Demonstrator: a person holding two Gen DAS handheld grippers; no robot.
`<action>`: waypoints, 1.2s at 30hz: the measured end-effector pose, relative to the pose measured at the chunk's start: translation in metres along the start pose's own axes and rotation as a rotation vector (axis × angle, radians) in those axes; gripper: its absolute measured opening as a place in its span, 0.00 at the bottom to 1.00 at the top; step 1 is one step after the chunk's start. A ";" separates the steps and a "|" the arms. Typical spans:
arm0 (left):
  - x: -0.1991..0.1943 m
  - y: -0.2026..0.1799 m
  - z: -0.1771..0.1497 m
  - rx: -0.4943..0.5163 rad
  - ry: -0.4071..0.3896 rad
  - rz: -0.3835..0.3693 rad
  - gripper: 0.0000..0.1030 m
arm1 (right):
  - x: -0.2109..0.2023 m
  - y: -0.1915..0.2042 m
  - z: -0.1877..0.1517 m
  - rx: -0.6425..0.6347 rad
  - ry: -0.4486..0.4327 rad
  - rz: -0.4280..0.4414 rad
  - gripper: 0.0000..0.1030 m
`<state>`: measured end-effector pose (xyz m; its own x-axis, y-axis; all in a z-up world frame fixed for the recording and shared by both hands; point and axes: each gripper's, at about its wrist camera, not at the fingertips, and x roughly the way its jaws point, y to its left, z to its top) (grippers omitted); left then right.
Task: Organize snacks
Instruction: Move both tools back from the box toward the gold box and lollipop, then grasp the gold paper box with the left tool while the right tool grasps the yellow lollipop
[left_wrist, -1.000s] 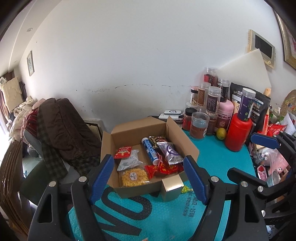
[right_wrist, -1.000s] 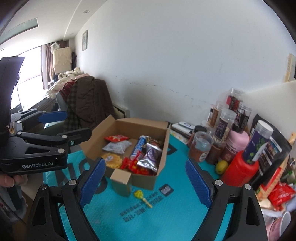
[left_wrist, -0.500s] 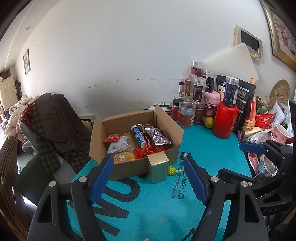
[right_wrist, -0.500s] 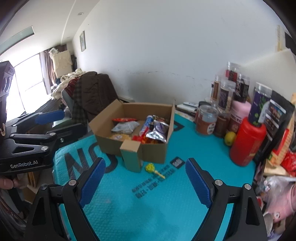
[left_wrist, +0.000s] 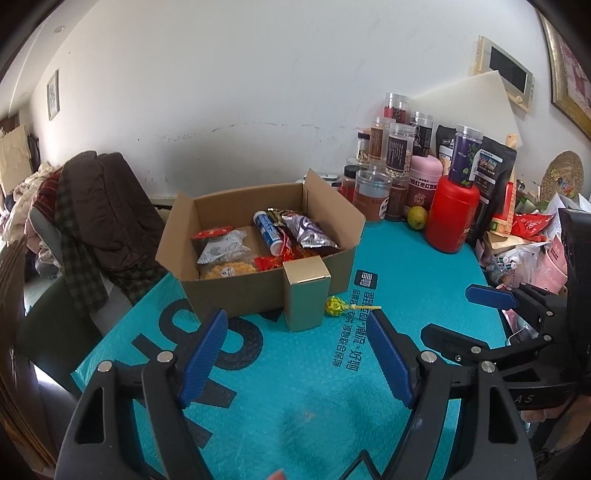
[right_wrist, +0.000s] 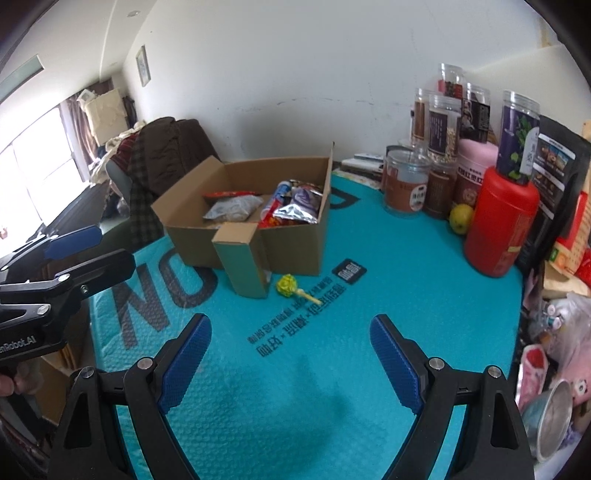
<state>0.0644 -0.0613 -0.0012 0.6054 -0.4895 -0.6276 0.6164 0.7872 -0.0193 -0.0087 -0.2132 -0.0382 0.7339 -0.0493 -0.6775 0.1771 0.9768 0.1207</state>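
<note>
An open cardboard box (left_wrist: 236, 291) (right_wrist: 295, 243) sits on the teal mat and holds several snack packets, a blue-and-white tube (left_wrist: 266, 232) and a silver-purple bag (left_wrist: 312, 233). A small gold carton (left_wrist: 306, 291) (right_wrist: 242, 258) stands upright against the box's front. Beside it lies a yellow lollipop (left_wrist: 335, 306) (right_wrist: 288, 285). My left gripper (left_wrist: 297, 350) hovers open over the mat short of the carton, nothing between its blue pads. My right gripper (right_wrist: 290, 356) is also open and empty, nearer than the lollipop.
Jars, a red canister (left_wrist: 451, 218) (right_wrist: 498, 225), a pink tub and dark pouches crowd the back right by the wall. A lime (right_wrist: 461, 218) lies among them. Cups and bags clutter the right edge. A chair draped with coats (left_wrist: 99, 221) stands left of the table.
Both grippers have sunk toward the mat and tilted down, so the box, carton and lollipop sit higher and farther in the views. Jaws stayed as wide as before.
</note>
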 end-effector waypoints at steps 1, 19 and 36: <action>0.005 0.000 -0.001 -0.003 0.013 -0.004 0.75 | 0.005 -0.001 0.000 -0.001 0.007 -0.002 0.86; 0.086 0.016 -0.006 -0.057 0.142 -0.052 0.75 | 0.078 -0.013 0.010 -0.021 0.104 -0.016 0.86; 0.128 0.041 -0.009 -0.097 0.192 -0.086 0.75 | 0.147 -0.009 0.017 -0.068 0.212 0.034 0.65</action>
<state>0.1634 -0.0884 -0.0893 0.4404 -0.4831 -0.7568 0.6044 0.7828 -0.1481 0.1091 -0.2328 -0.1267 0.5833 0.0218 -0.8120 0.1043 0.9894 0.1015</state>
